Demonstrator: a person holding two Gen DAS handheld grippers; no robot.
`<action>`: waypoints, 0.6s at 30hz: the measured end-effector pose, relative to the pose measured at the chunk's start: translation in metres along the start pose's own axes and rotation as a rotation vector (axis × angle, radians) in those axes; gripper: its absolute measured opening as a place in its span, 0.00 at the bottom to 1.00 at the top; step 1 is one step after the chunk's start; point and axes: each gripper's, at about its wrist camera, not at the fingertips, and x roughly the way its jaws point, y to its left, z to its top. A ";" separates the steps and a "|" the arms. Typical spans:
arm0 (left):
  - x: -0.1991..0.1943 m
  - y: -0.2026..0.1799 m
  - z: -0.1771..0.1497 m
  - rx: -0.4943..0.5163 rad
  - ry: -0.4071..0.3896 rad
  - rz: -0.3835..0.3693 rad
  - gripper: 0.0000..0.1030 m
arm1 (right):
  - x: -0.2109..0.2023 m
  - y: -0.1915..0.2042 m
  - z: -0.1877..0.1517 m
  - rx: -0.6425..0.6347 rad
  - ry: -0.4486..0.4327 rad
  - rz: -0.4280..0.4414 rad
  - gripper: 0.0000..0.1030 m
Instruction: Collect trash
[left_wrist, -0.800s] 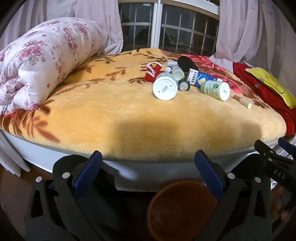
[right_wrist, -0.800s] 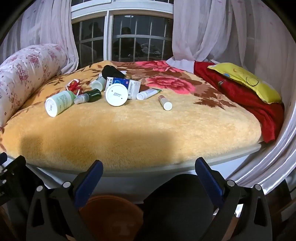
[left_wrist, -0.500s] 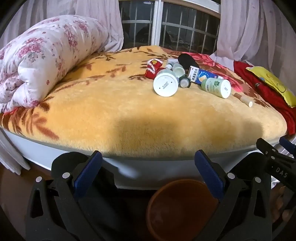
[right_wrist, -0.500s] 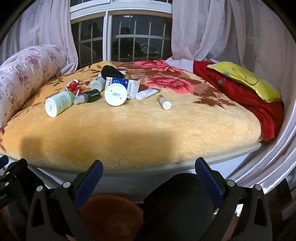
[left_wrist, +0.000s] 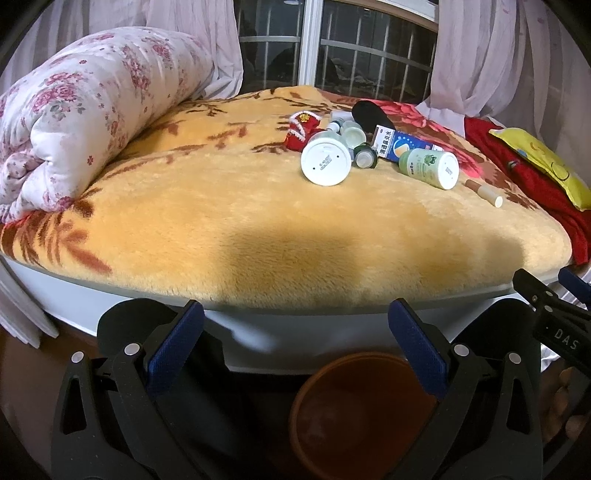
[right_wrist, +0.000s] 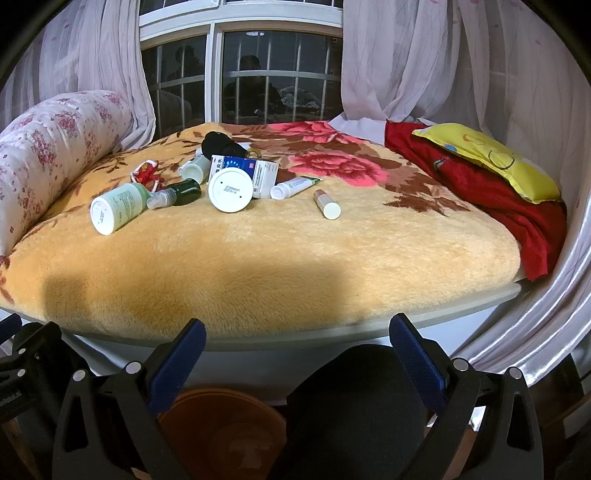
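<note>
Left claw: jaws spread wide, nothing between the blue pads. It hangs below the bed edge, above a brown round bin on the floor; the bin's near rim is hidden behind the claw frame. Right claw: also spread, empty. The same bin sits lower left of it, partly covered by the left finger. A dark rounded object fills the gap between the fingers; identity unclear.

Beyond both claws, bed with orange floral blanket. The trash lies clustered toward the far middle, well apart from both claws: white jar lying with its base to the camera, pale green bottle on its side, dark green spray bottle, blue-and-white carton partly hidden by the jar, small tube, lip-balm stick lying alone just right of the group. Behind these, a black item and a red wrapper, too small to identify further.

Rolled floral quilt at left, cut off by the frame. Red cloth and yellow cushion at right.
</note>
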 end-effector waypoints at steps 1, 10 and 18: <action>0.000 -0.001 0.000 0.001 -0.001 0.001 0.95 | 0.000 0.000 0.000 0.000 0.001 0.000 0.95; 0.000 -0.003 -0.001 0.000 -0.002 0.001 0.95 | -0.001 0.000 0.000 -0.003 0.000 0.001 0.95; 0.000 -0.004 -0.002 0.003 0.000 0.000 0.95 | -0.001 0.001 0.000 -0.003 0.002 0.001 0.95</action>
